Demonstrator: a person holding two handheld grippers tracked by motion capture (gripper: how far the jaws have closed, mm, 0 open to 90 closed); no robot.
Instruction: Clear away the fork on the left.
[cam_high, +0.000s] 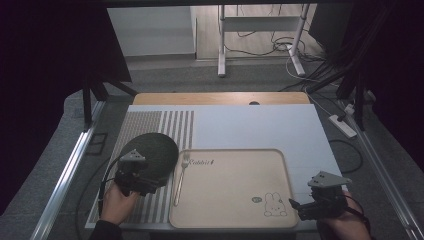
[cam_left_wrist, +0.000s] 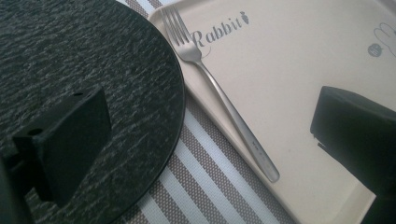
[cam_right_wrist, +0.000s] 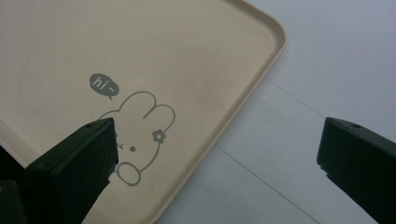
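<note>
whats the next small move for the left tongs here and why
Probably ease the left tongs down and toward the fork. Their jaws stand open, one over the black round plate, the other over the beige tray, and the fork lies between them along the tray's left edge, held by nothing.

grey carpet floor, white stand legs, cables, dark curtains at both sides.

Your high view is dim, corners falling to black, the brightest patch on the floor far beyond both grippers. Left gripper view: sharp between the jaws, fork glinting, plate grain crisp, jaws soft-edged. Right gripper view: evenly lit, tray print clear by the left jaw, both jaws blurred, faint shadows.
</note>
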